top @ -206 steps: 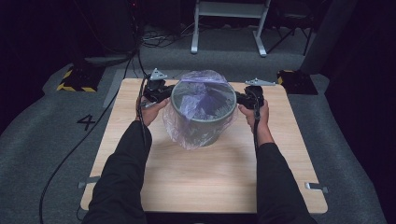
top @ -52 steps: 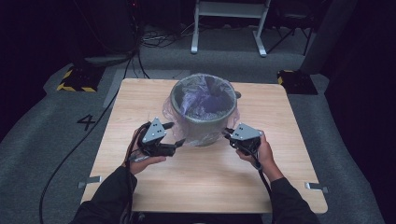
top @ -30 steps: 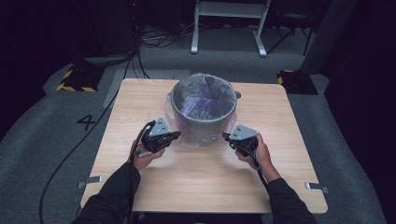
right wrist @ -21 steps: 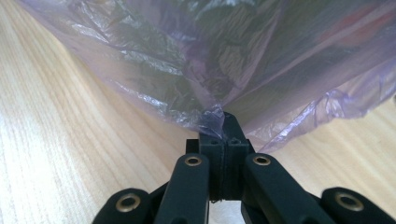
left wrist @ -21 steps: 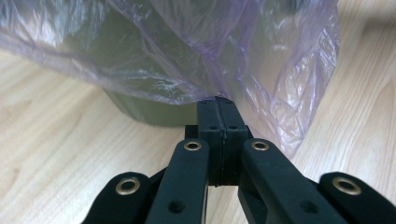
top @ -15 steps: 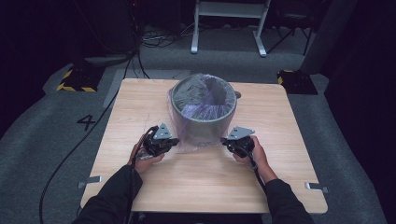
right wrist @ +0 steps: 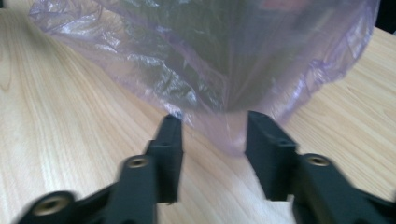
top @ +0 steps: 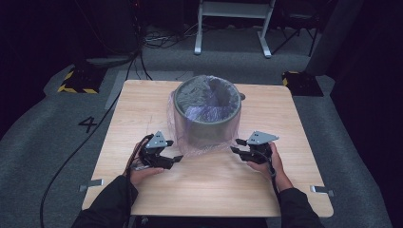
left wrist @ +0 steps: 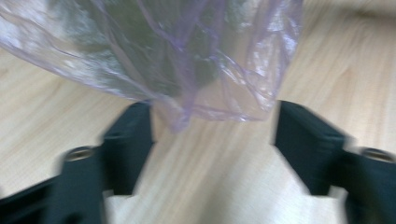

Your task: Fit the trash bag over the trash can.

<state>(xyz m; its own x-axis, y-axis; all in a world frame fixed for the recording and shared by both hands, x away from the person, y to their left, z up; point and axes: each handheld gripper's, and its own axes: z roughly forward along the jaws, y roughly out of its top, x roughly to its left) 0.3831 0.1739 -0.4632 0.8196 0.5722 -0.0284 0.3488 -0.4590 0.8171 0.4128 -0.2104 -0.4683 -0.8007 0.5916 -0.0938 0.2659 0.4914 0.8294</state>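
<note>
From the high view, a grey bin lined with a thin purple bag is standing toward the far middle of the wooden counter, the bag's skirt draping down its outside and spreading onto the wood. The left tongs and right tongs are sitting just beside the skirt's near corners, with open wood lying behind them toward the near edge.

In the left gripper view, the left tongs are gaping wide, gripping nothing, the bag's hem hanging just ahead of them.

In the right gripper view, the right tongs are standing partly open, the bag's hem dipping between the tips, not pinched.
</note>
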